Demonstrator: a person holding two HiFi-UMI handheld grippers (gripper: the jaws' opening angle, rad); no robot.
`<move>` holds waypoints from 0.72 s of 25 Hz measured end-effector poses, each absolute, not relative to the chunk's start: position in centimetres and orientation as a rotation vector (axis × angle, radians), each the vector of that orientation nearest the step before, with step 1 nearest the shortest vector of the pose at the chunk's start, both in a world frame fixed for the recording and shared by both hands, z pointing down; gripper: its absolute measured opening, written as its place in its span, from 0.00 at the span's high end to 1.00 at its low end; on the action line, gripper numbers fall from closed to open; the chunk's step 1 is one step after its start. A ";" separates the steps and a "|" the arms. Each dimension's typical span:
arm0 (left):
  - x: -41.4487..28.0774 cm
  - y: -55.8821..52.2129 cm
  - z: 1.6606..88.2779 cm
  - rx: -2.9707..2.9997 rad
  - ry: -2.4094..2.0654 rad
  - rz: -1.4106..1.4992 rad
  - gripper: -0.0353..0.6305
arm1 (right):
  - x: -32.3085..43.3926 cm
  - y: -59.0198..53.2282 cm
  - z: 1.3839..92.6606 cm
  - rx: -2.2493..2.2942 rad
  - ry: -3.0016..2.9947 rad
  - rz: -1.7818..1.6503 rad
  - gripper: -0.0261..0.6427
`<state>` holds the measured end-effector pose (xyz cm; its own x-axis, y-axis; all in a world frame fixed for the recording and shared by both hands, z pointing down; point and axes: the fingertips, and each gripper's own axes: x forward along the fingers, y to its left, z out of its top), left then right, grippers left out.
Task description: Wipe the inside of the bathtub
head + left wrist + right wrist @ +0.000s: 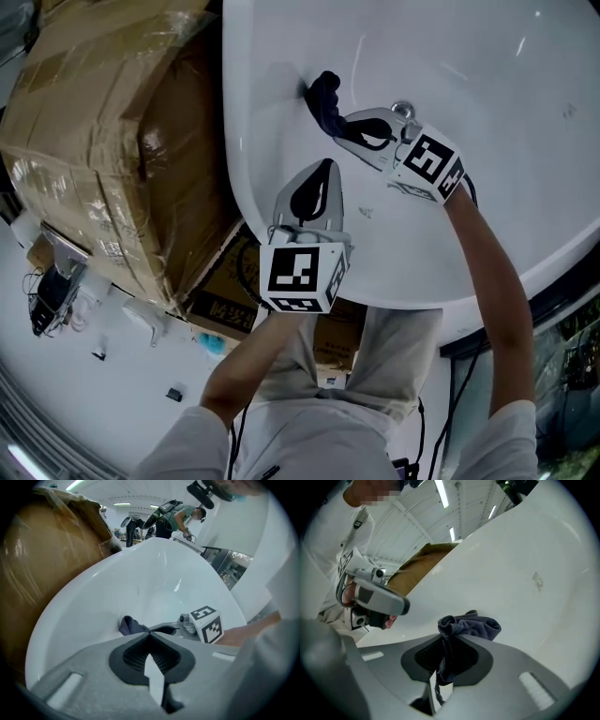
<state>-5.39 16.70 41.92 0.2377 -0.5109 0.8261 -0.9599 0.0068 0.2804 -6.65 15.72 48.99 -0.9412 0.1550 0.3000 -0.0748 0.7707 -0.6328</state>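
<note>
The white bathtub [487,141] fills the upper right of the head view. A dark blue cloth [323,98] is pressed against its inner wall near the rim, and my right gripper [342,127] is shut on it. In the right gripper view the cloth [471,625] bunches out past the closed jaws and a strand hangs down between them. My left gripper [319,173] hovers over the tub's near rim, shut with nothing in it. From the left gripper view the cloth [131,625] lies ahead against the wall of the tub [140,588].
A large cardboard box wrapped in plastic film [112,150] stands tight against the tub's left side. Smaller boxes [225,295] sit on the floor below the rim. A person [180,517] stands far off beyond the tub's end.
</note>
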 end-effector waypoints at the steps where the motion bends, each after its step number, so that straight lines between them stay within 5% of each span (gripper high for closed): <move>1: -5.4 16.5 42.0 1.636 -1.395 0.644 0.95 | -6.3 14.3 48.9 0.002 -2.645 0.979 0.89; 18: -5.7 12.8 44.1 1.607 -1.379 0.658 0.95 | -4.5 -4.5 52.3 0.632 -2.672 0.927 0.89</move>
